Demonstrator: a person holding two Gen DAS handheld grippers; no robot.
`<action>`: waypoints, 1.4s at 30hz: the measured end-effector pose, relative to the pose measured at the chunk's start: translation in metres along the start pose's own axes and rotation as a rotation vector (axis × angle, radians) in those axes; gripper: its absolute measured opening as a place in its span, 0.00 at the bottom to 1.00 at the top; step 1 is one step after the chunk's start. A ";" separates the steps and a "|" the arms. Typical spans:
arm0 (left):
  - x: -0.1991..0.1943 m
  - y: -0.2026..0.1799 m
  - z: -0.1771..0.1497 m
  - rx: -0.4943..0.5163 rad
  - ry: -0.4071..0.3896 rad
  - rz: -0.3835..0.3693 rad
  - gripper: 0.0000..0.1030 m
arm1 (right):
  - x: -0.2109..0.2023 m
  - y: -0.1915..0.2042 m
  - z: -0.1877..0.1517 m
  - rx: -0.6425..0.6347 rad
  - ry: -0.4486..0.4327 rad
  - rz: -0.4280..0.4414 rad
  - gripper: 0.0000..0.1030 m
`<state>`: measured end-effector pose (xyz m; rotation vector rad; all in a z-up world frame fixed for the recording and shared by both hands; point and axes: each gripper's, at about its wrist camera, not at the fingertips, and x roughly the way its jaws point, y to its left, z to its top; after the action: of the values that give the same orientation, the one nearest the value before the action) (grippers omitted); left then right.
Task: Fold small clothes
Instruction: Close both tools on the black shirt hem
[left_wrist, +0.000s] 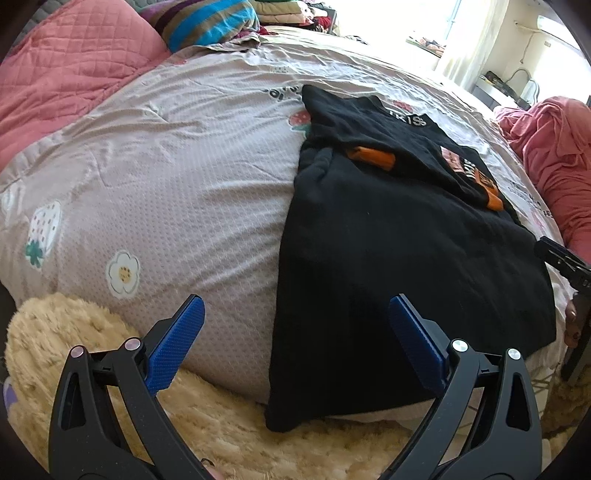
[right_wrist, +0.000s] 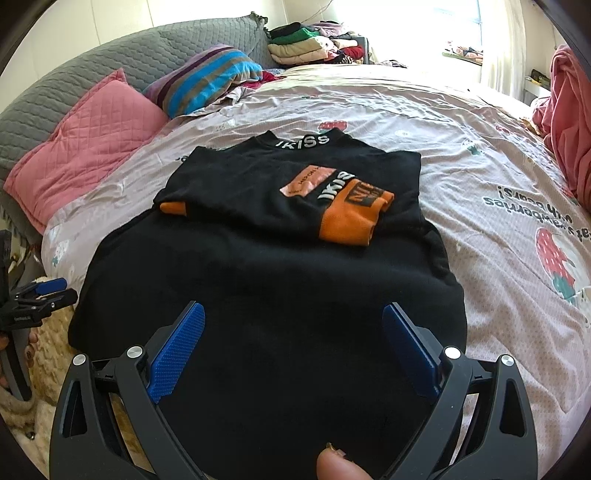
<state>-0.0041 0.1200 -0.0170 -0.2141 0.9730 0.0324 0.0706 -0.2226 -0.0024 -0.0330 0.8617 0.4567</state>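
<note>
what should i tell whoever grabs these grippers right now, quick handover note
Left gripper: open, holding nothing, at the near left edge of the black garment.
Right gripper: open, holding nothing, over the garment's near hem.
The garment lies flat on the bedspread, collar at the far end. Both sleeves look folded in across the chest, with the orange cuffs lying on top.
Done: sleeves in, body squared up.
Left: probably take the near hem and fold it up toward the collar, then set the garment aside. A pile of folded clothes sits at the far end of the bed.
</note>
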 end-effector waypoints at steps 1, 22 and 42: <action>0.000 0.000 -0.002 0.002 0.002 -0.006 0.91 | 0.000 0.000 -0.001 0.001 0.005 0.003 0.93; 0.019 -0.002 -0.018 0.030 0.095 -0.127 0.52 | -0.004 -0.015 -0.034 0.010 0.096 -0.068 0.93; 0.014 -0.006 -0.025 0.030 0.098 -0.211 0.40 | -0.032 -0.040 -0.062 0.004 0.217 -0.099 0.93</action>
<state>-0.0160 0.1087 -0.0415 -0.2923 1.0429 -0.1876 0.0236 -0.2842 -0.0258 -0.1230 1.0689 0.3627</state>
